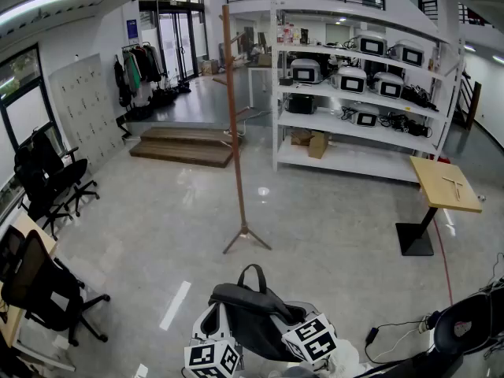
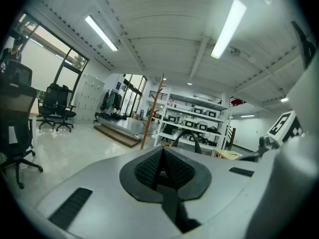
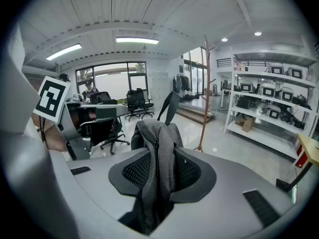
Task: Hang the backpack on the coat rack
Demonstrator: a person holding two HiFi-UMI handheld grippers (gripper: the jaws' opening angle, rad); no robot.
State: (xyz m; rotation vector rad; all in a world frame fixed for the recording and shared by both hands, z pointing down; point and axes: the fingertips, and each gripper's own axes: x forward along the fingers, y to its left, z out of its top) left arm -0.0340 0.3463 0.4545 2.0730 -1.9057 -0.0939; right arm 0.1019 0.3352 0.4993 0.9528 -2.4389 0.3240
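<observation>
Clamping the dark grey fabric backpack, the right gripper holds it low, well apart from the tall brown wooden coat rack. The left gripper has its fingers pressed together, empty. This single fabric pinch may slip.

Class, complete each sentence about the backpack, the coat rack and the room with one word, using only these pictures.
1. The right gripper is shut on the ___.
2. The coat rack stands bare on the ___.
3. In the head view, the small table is to the rack's ___.
Missing words: backpack; floor; right.
</observation>
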